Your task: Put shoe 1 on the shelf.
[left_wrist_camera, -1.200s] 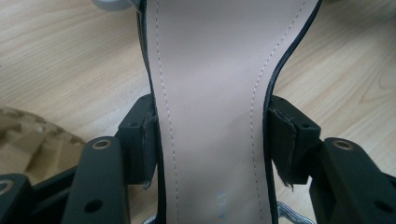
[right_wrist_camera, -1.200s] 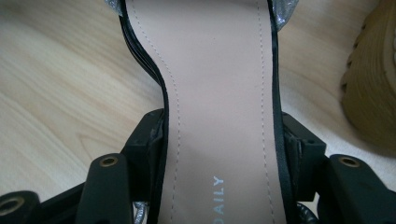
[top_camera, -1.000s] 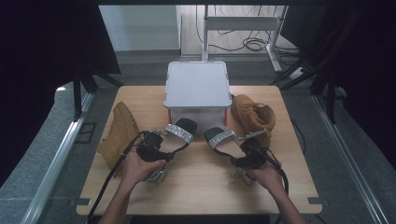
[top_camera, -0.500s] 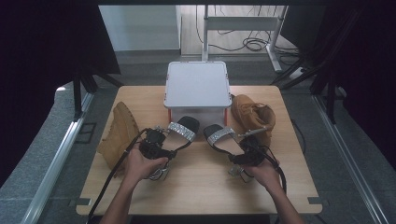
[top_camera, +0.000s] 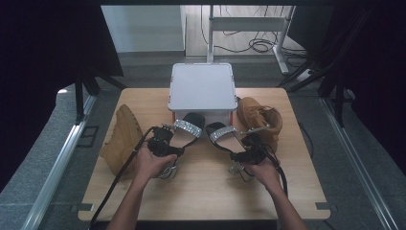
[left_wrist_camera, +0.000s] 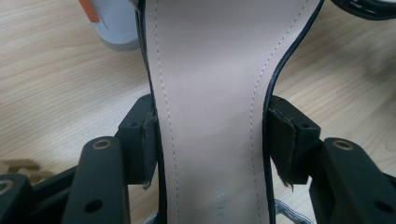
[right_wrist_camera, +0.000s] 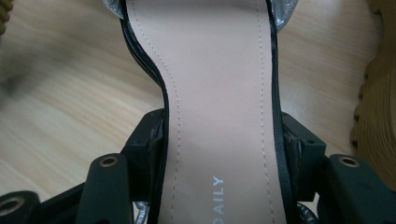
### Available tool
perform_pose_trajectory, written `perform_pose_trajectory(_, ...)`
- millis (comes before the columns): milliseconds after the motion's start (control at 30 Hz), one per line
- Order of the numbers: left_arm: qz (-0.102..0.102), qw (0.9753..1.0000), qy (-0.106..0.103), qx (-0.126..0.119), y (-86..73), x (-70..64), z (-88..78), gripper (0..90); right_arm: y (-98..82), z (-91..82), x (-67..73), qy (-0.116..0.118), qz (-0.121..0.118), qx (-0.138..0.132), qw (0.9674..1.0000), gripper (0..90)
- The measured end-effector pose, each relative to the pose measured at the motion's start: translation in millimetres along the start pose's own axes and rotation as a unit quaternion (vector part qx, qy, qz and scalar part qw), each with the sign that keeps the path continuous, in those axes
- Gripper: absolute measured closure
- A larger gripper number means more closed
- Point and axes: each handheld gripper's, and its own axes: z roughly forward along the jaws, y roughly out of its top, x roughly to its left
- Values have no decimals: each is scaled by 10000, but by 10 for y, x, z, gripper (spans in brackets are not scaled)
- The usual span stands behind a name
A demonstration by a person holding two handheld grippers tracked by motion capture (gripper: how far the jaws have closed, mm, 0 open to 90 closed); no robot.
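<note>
Two black sandals with beige insoles and glittery silver straps lie in front of a white box (top_camera: 202,91). My left gripper (top_camera: 165,144) is shut on the left sandal (top_camera: 186,129). In the left gripper view its pads (left_wrist_camera: 280,140) press both edges of the sole (left_wrist_camera: 210,84). My right gripper (top_camera: 246,152) is shut on the right sandal (top_camera: 221,135). The right gripper view shows its jaws clamping the narrow waist of the insole (right_wrist_camera: 219,93), which carries printed lettering. Both sandals point toward the box.
A tan boot (top_camera: 122,140) lies on its side at the table's left, close to my left hand. Another tan boot (top_camera: 259,120) stands right of the box, its side (right_wrist_camera: 378,93) beside the right sandal. The wooden tabletop (top_camera: 206,191) stretches toward the front edge.
</note>
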Motion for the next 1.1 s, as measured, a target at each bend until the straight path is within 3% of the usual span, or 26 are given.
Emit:
perform_pose_trajectory(300, -198, 9998, 43, 77, 59, 58, 166, 414, 114, 133, 27, -219, 136, -66, 9996, 419)
perform_pose_trajectory(600, -338, 9994, 117, 43, 104, 87, 230, 415, 180, 236, 59, -267, 292, -138, 9991, 420)
perform_pose_trajectory(800, -409, 9986, 332, 63, 189, 96, 304, 414, 239, 315, 88, -518, 528, -314, 9968, 420)
perform_pose_trajectory(933, -603, 9980, 208, 1, 226, 119, 343, 414, 286, 384, 130, -550, 627, -452, 9955, 420)
perform_pose_trajectory(1100, -750, 9967, 289, -70, 244, 137, 438, 414, 367, 472, 186, -628, 790, -523, 9935, 420)
